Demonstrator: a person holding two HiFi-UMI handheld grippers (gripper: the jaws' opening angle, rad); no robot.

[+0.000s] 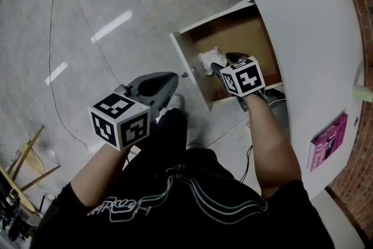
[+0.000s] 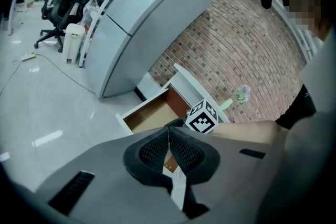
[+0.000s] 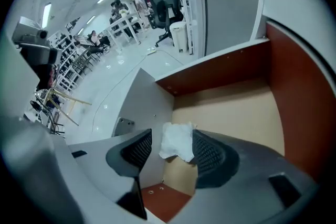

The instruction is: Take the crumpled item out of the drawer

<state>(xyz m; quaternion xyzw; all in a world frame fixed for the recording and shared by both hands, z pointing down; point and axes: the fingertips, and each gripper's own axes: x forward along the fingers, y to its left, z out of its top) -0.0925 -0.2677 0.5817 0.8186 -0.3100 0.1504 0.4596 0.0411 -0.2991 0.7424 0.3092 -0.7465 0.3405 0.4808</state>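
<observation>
Okay: one drawer (image 1: 240,31), open under the white bench (image 1: 315,38). One crumpled white item (image 3: 177,140) lies inside, just beside the drawer's front panel. Right gripper (image 3: 171,147) fingers wide, item between them, close to one pad. Left gripper (image 2: 169,139) fingers together, empty, over the floor. Only the head view shows the pink book (image 1: 329,141) on the bench; the right gripper partly hides the item there.
</observation>
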